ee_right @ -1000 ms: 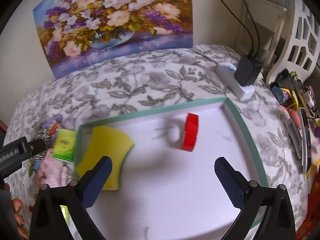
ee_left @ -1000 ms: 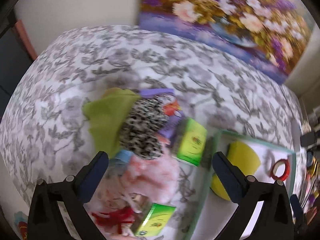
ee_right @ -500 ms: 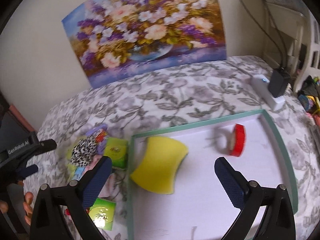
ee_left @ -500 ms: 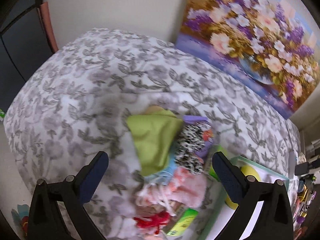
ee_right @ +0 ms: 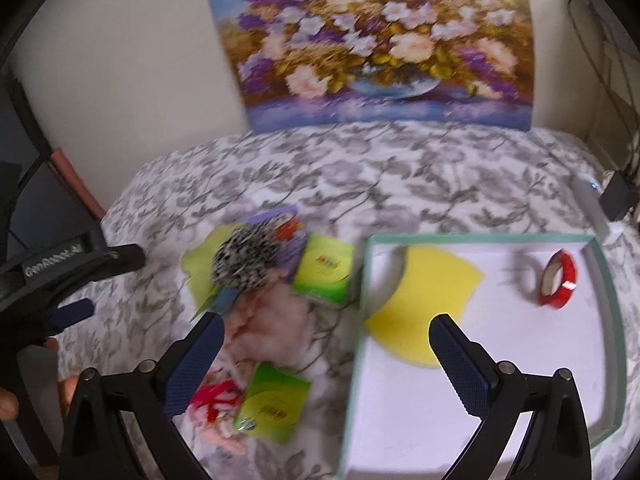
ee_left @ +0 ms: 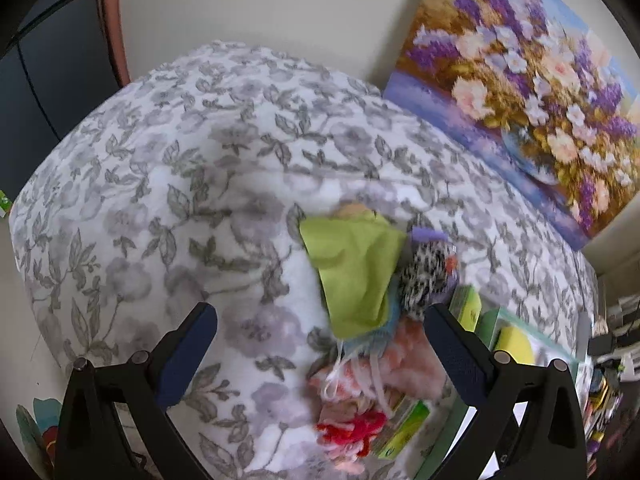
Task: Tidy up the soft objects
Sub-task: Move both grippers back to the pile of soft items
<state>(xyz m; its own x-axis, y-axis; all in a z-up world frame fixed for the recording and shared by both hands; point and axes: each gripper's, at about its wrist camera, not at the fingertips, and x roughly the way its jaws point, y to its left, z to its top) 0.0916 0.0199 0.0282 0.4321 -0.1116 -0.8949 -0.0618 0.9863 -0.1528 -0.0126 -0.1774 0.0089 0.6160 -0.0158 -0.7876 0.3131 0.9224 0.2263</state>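
A heap of soft things lies on the floral bedspread: a green cloth (ee_left: 356, 268), a black-and-white spotted piece (ee_right: 244, 260), a pink fluffy piece (ee_right: 268, 324) and a red-yarn doll (ee_left: 352, 428). Two green packets (ee_right: 324, 268) (ee_right: 276, 408) sit among them. To the right, a white tray with a green rim (ee_right: 360, 320) holds a yellow sponge (ee_right: 424, 300) and a red tape roll (ee_right: 558, 278). My left gripper (ee_left: 320, 352) is open above the bedspread, left of the heap. My right gripper (ee_right: 326, 360) is open above the tray's left rim.
A flower painting (ee_right: 384, 40) leans on the back wall. A white power strip with a black adapter (ee_right: 600, 208) lies at the bed's right edge. Dark furniture (ee_left: 48, 80) stands to the left. A hand (ee_right: 8, 400) shows at the lower left of the right wrist view.
Both grippers have pulled back and swung left. The heap now sits to the right in the left wrist view, and it has come into the right wrist view beside the tray.
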